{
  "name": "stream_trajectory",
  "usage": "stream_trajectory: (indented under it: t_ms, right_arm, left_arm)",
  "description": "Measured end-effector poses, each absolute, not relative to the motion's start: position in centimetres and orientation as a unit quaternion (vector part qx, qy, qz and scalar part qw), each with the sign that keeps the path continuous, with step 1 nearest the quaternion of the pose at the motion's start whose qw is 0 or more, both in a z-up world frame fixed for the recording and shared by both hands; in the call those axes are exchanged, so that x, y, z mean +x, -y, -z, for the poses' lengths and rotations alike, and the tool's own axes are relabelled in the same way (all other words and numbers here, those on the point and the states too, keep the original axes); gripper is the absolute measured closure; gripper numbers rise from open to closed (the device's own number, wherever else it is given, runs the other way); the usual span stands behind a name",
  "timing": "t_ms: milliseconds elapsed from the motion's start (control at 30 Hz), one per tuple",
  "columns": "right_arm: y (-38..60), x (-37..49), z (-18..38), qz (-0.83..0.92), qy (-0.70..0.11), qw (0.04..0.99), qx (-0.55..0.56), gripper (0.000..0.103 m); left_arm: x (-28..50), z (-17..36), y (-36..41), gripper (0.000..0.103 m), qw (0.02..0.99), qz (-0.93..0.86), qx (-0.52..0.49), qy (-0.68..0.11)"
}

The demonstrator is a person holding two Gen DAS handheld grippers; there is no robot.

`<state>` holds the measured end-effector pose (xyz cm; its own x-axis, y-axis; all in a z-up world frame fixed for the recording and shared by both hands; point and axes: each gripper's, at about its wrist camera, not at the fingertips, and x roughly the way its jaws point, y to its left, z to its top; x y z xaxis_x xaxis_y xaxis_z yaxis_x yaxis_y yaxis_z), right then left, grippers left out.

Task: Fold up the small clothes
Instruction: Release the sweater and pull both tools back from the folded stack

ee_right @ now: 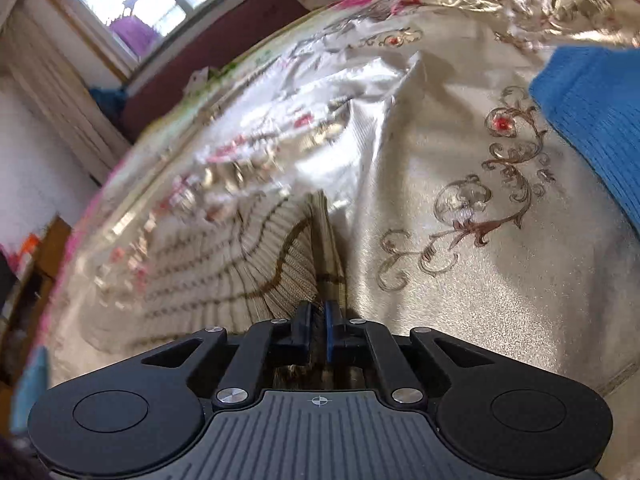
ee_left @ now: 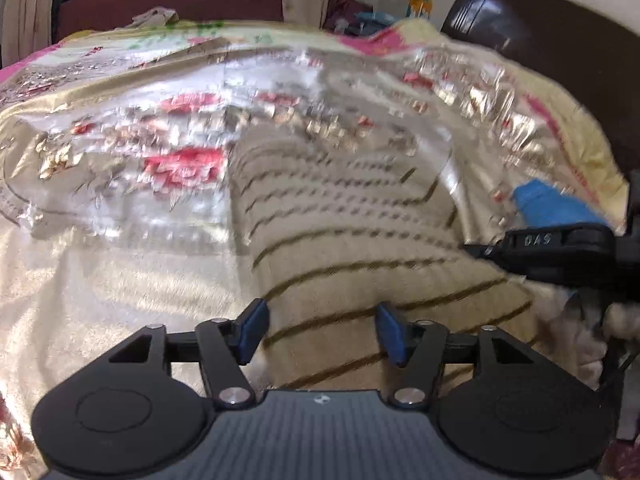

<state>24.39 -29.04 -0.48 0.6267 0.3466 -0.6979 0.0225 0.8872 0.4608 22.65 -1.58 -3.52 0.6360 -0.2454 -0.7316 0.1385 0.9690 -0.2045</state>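
Striped beige garment point(ee_left: 352, 248) spread mid-frame on the embroidered bedspread point(ee_left: 120, 264), not yet folded. Right gripper point(ee_right: 318, 330) clamped shut on its edge, low centre. Left gripper point(ee_left: 320, 334) above it, jaws apart, gripping nothing. Blue garment point(ee_right: 592, 120) waiting, upper right.

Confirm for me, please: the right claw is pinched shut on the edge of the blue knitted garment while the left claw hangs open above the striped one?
Not quite. The right claw is pinched shut on the beige striped garment, as the right wrist view shows; the blue knitted garment lies apart on the bedspread. The left claw does hang open above the striped one.
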Motion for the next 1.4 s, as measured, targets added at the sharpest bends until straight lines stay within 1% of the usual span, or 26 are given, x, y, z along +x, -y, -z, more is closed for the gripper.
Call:
stream_trajectory:
  t_ms: [133, 233, 267, 367, 433, 500, 600, 633, 733, 800, 833, 900, 967, 1033, 1067, 1100, 1233, 1300, 1333, 1400]
  right_arm:
    - [29.0, 24.2, -0.3, -0.088, -0.417, 0.882, 0.2, 0.097]
    - [29.1, 23.9, -1.9, -0.081, -0.406, 0.89, 0.191, 0.09]
    - [29.0, 23.5, -2.7, -0.077, -0.395, 0.897, 0.183, 0.089]
    - [27.8, 22.2, -5.0, -0.092, -0.36, 0.915, 0.156, 0.089]
    - [26.5, 21.3, -5.8, -0.124, -0.352, 0.916, 0.146, 0.089]
    - [25.0, 21.2, -5.3, -0.147, -0.366, 0.91, 0.132, 0.089]
    - [23.9, 21.7, -2.4, -0.133, -0.41, 0.896, 0.107, 0.09]
    - [24.2, 21.9, -1.3, -0.121, -0.419, 0.894, 0.107, 0.096]
    - [24.9, 21.8, -1.1, -0.111, -0.423, 0.889, 0.132, 0.097]
    - [24.8, 21.1, -2.5, -0.105, -0.413, 0.896, 0.122, 0.094]
    - [24.5, 20.5, -3.1, -0.105, -0.405, 0.901, 0.113, 0.087]
    - [24.0, 19.1, -4.2, -0.108, -0.388, 0.91, 0.094, 0.087]
    - [23.9, 18.1, -4.1, -0.11, -0.391, 0.91, 0.086, 0.087]
    - [23.5, 18.0, -3.0, -0.094, -0.416, 0.902, 0.063, 0.088]
    - [23.6, 18.2, -2.3, -0.082, -0.436, 0.894, 0.062, 0.088]
    - [23.8, 18.0, -2.2, -0.077, -0.44, 0.892, 0.073, 0.088]
    - [23.5, 16.6, -3.6, -0.084, -0.419, 0.901, 0.075, 0.086]
    - [23.2, 15.7, -4.0, -0.085, -0.415, 0.904, 0.064, 0.084]
    - [23.1, 15.4, -3.8, -0.084, -0.417, 0.903, 0.06, 0.08]
    - [23.0, 14.9, -3.1, -0.077, -0.428, 0.899, 0.056, 0.079]
  left_arm:
    - [22.1, 3.1, 0.8, 0.038, 0.899, 0.106, -0.092, -0.415]
    - [21.6, 2.6, 1.0, 0.038, 0.905, 0.108, -0.082, -0.403]
    - [21.6, 2.6, 1.2, 0.038, 0.905, 0.109, -0.077, -0.403]
    - [21.6, 3.1, 1.7, 0.038, 0.904, 0.106, -0.067, -0.408]
    - [21.6, 3.2, 1.8, 0.038, 0.904, 0.103, -0.062, -0.411]
    - [21.7, 3.3, 1.8, 0.038, 0.902, 0.102, -0.059, -0.415]
    - [21.8, 4.1, 1.3, 0.038, 0.89, 0.103, -0.071, -0.439]
    - [21.7, 4.4, 1.2, 0.038, 0.885, 0.103, -0.076, -0.448]
    - [21.0, 4.4, 0.9, 0.038, 0.884, 0.102, -0.083, -0.449]
    - [20.5, 4.0, 0.8, 0.038, 0.886, 0.104, -0.089, -0.442]
    - [20.2, 3.8, 0.8, 0.038, 0.888, 0.105, -0.091, -0.438]
    - [19.9, 3.6, 0.7, 0.038, 0.889, 0.105, -0.091, -0.436]
    - [19.8, 3.9, 0.8, 0.038, 0.885, 0.104, -0.084, -0.445]
    - [19.7, 4.4, 1.0, 0.038, 0.878, 0.096, -0.072, -0.464]
    - [19.5, 4.5, 1.0, 0.038, 0.876, 0.096, -0.073, -0.466]
    - [19.2, 4.4, 0.9, 0.038, 0.877, 0.097, -0.076, -0.465]
    - [18.1, 3.9, 0.9, 0.038, 0.879, 0.099, -0.077, -0.46]
    - [17.8, 3.9, 0.9, 0.038, 0.879, 0.098, -0.078, -0.461]
    - [17.6, 3.9, 1.0, 0.038, 0.878, 0.098, -0.078, -0.462]
    - [17.2, 4.0, 1.1, 0.038, 0.876, 0.099, -0.075, -0.465]
